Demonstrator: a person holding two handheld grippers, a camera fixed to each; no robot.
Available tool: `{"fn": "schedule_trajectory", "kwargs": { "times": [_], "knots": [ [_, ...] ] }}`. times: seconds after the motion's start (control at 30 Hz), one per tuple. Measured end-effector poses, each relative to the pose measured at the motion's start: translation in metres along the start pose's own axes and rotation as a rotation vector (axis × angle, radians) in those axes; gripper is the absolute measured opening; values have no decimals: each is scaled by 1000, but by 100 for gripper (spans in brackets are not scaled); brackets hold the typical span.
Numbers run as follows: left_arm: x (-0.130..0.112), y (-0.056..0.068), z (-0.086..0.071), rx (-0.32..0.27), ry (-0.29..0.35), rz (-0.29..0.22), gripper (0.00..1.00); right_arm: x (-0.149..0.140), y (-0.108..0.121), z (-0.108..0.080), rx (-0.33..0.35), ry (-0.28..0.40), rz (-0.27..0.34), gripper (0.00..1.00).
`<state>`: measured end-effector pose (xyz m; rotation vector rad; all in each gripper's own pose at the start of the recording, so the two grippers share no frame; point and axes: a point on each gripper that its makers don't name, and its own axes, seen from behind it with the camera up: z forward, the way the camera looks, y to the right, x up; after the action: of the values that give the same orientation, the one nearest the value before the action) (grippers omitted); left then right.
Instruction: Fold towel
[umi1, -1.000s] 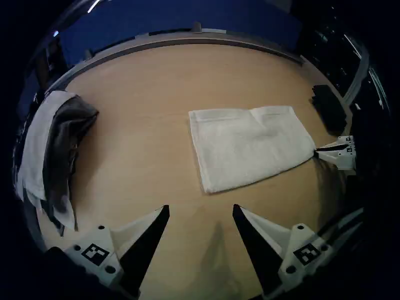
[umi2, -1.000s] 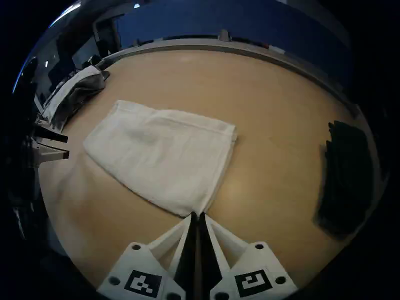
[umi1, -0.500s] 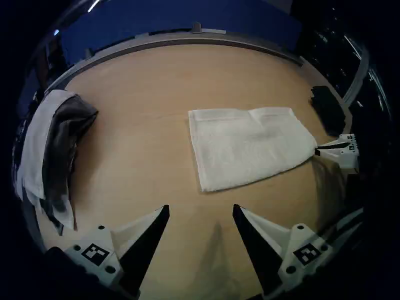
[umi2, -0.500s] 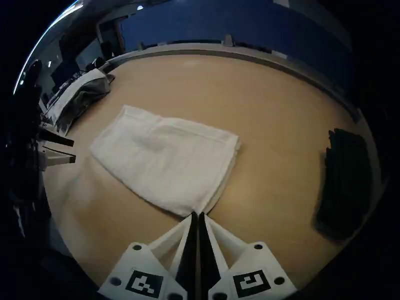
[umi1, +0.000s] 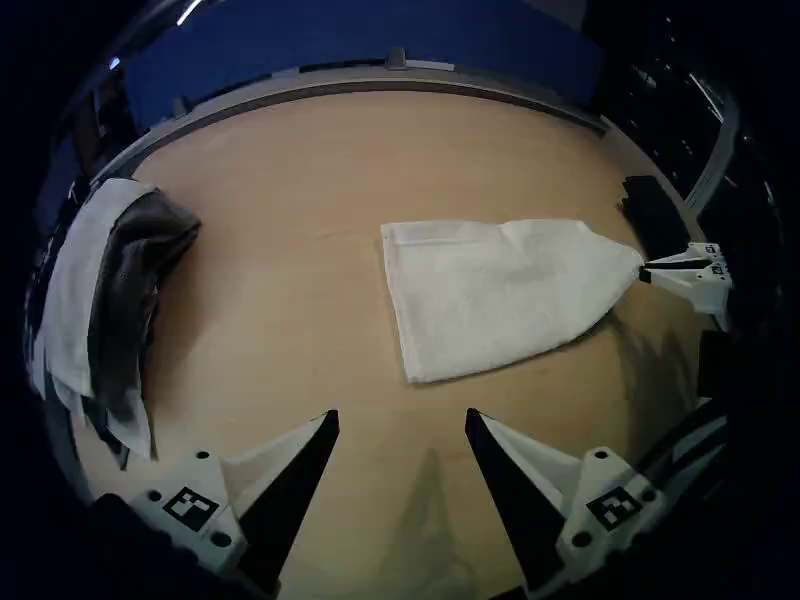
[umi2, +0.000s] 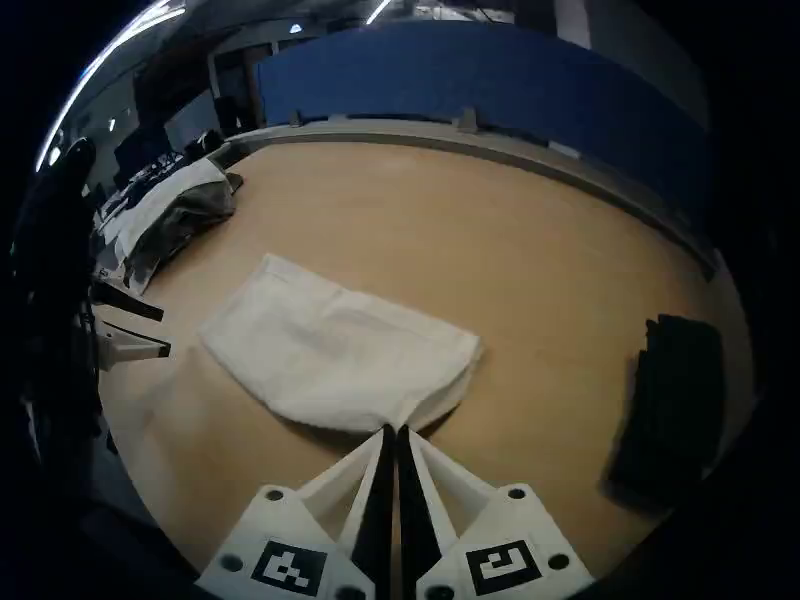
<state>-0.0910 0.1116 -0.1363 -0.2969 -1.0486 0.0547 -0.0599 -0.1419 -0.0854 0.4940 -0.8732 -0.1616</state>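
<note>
Corner of towel (umi1: 490, 295) lifts off the desk (umi1: 300, 180)
Clenched on that corner, the right claw (umi2: 397, 432) now raises it; the left claw (umi1: 400, 412) waits released.

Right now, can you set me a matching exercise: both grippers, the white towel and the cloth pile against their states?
Things:
1. left gripper
2. right gripper
3. white terry towel
4. grey-and-white cloth heap

States:
A. one corner lifted
B. open over the bare wooden table
C. piled at the table's edge
D. shut on the towel's corner

Pairs: 1-B; 2-D; 3-A; 4-C
</note>
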Motion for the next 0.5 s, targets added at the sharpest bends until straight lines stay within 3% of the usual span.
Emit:
{"fn": "schedule_trajectory", "kwargs": {
  "times": [0.5],
  "knots": [
    [6,-5,-6,3,23,-16,94,61,-33,5,47,82,-85,2]
  ]
}}
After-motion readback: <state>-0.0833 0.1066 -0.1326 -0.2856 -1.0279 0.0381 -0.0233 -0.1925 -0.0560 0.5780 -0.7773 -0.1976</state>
